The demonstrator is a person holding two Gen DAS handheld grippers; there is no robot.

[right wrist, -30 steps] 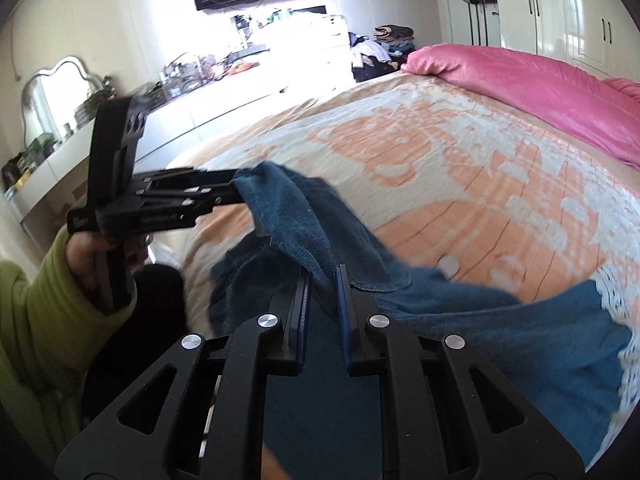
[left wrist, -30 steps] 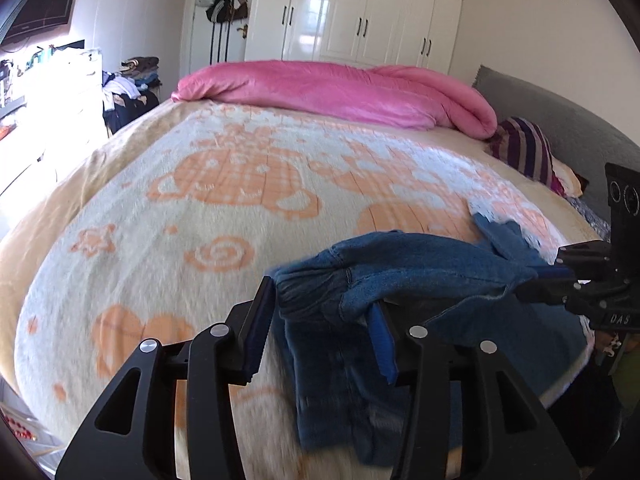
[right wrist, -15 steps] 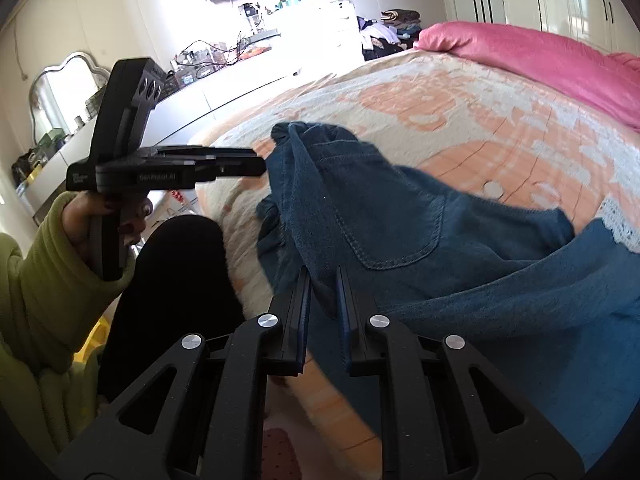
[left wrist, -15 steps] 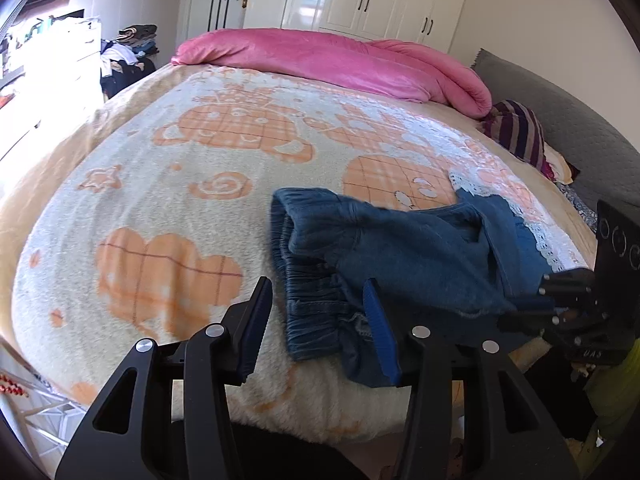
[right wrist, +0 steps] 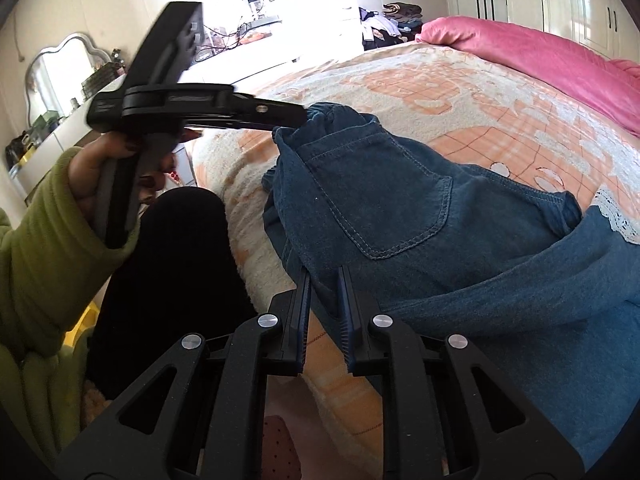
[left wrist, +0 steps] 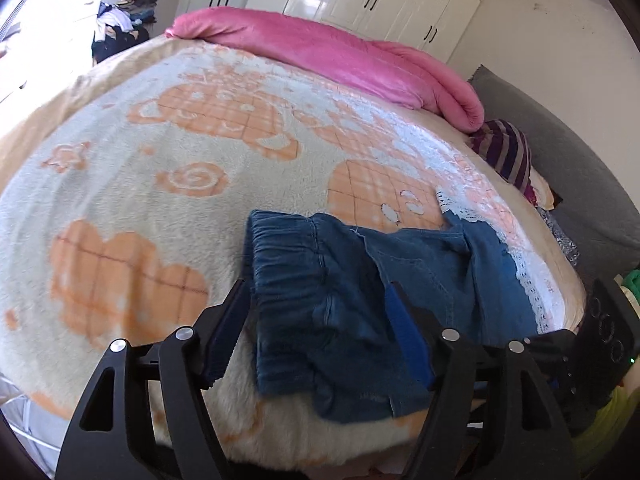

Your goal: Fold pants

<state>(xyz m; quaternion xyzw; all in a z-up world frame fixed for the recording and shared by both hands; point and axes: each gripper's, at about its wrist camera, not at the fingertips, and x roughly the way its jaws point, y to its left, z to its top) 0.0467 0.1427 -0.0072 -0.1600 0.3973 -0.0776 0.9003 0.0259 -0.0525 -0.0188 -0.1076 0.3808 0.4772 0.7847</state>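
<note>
Left wrist view: pants (left wrist: 352, 300) lying along near edge of bed (left wrist: 120, 184), waistband end toward near left, legs running off toward near right corner. Long axis roughly parallel to that edge. Left gripper (left wrist: 316, 320) straddling waistband, jaws opening, cloth between but pads not pressing.

Right wrist view: right gripper (right wrist: 325, 312) clamped on a fold of the denim at near edge, below back pocket (right wrist: 396, 216), jaws almost together. Left gripper tip just touching bunched waistband. Right hand nearer the legs, left nearer the waist. Probably laying pants flat before folding across the long axis.
</note>
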